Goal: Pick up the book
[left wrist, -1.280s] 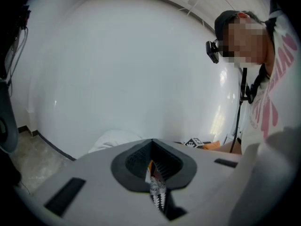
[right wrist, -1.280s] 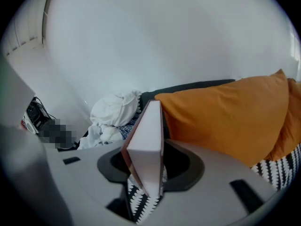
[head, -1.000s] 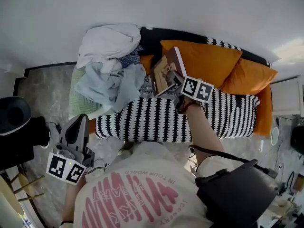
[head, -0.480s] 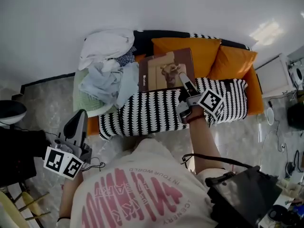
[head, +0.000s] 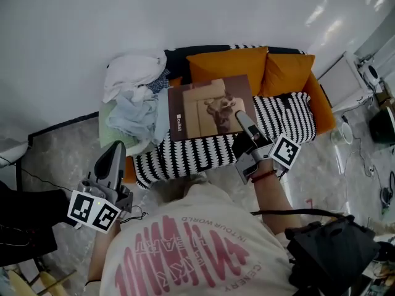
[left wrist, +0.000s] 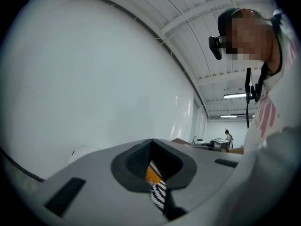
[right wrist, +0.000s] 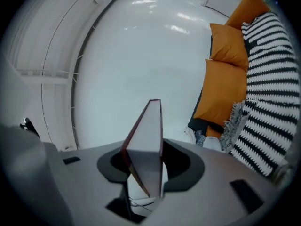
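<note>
The right gripper (head: 239, 117) is clenched on the lower right edge of the book (head: 203, 108), its jaws pressing both covers. The book hangs in the air, clear of the sofa (head: 185, 154), in front of the middle of the seat with its brown cover facing up. Orange cushions (head: 228, 65) line the sofa's back edge, and a heap of clothes (head: 133, 91) fills its left end. The left gripper (head: 115, 148) is off the sofa's front left corner, over the floor, jaws pressed together with nothing between them.
</note>
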